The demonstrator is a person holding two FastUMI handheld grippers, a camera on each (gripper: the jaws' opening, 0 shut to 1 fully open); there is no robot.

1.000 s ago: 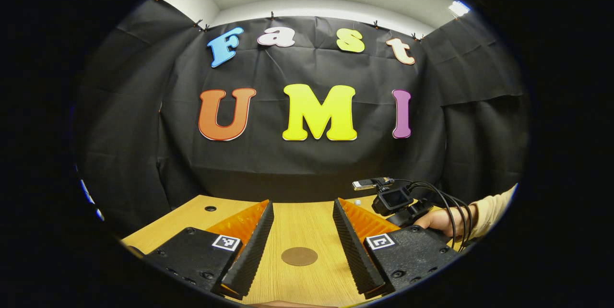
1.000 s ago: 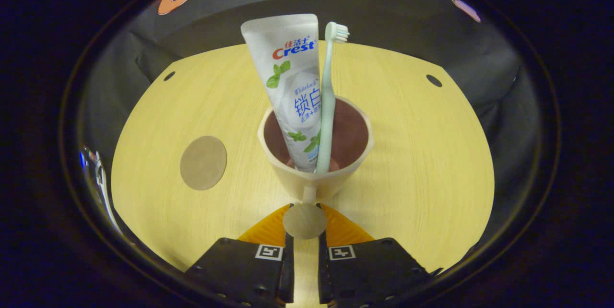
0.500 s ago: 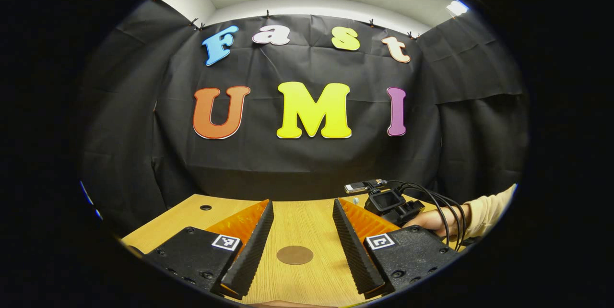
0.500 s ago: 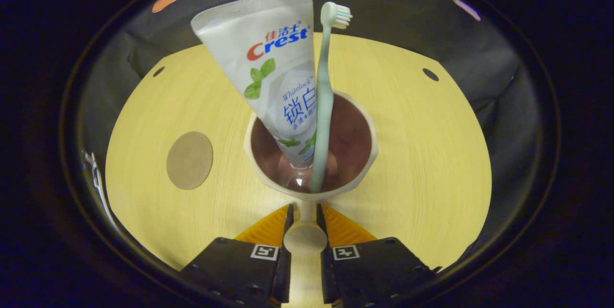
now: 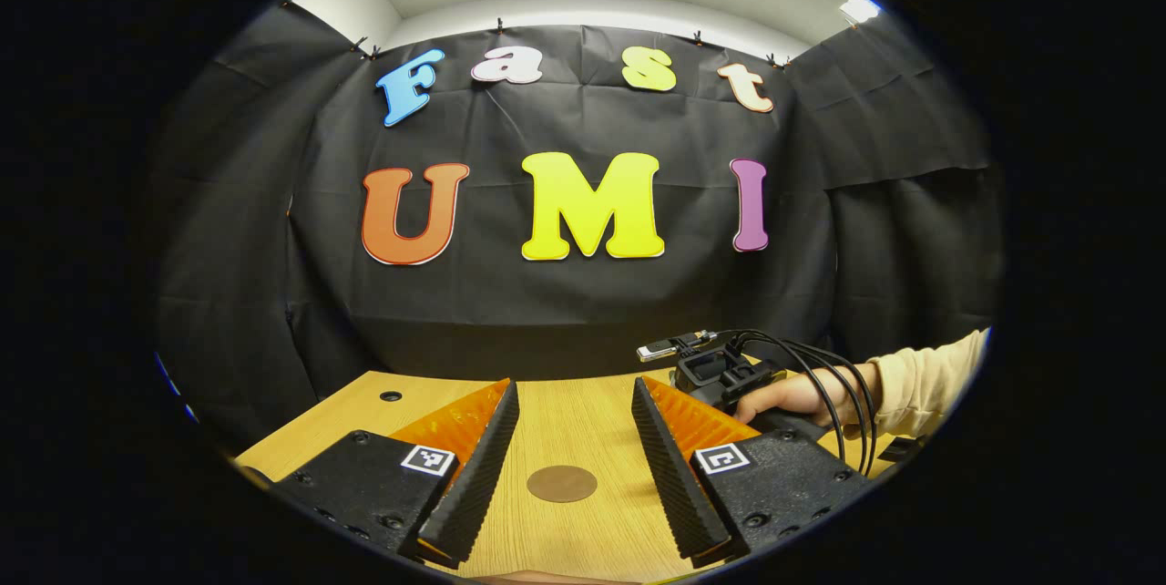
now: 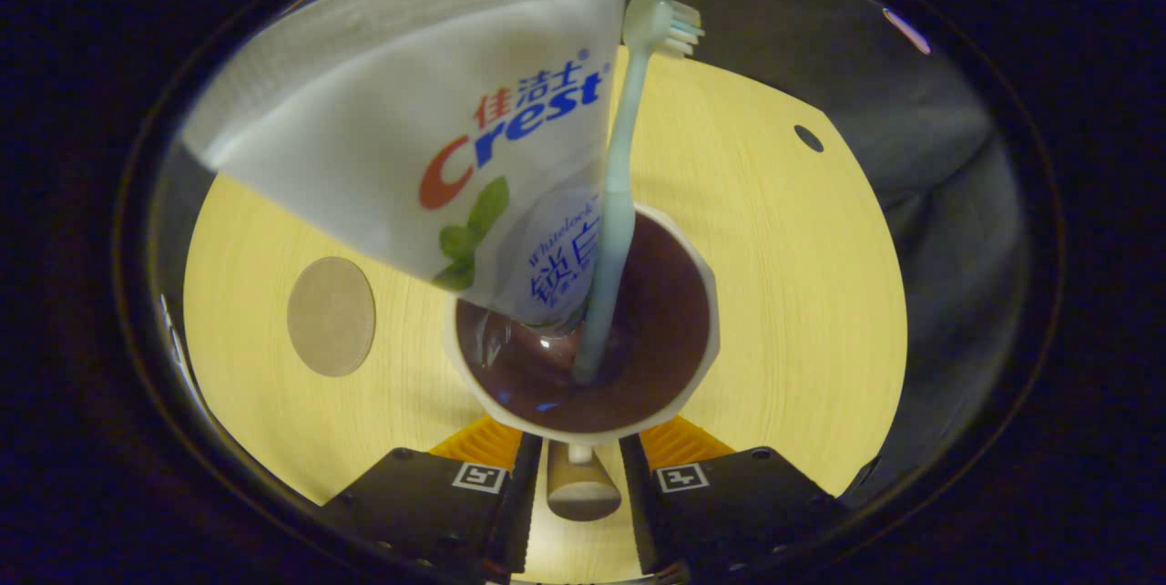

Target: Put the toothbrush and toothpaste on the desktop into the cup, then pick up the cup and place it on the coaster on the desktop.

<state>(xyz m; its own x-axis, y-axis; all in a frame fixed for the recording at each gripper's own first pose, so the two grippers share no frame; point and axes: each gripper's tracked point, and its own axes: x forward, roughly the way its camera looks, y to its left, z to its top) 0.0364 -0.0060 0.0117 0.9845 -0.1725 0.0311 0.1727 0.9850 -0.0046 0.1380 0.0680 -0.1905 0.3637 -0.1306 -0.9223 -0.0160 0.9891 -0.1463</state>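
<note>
Cup loaded, coaster next.
Toothpaste and toothbrush stand in the cup, so that part looks done. The right gripper has its fingers at the cup's handle; whether they clamp it I cannot tell. The left gripper hangs open over the desk. Left: move cup onto coaster.

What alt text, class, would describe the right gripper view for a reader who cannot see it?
A cream cup holding a toothpaste tube and a pale green toothbrush stands just ahead of the right gripper, its handle between the jaws. A round coaster lies to the left on the wooden desktop.
</note>
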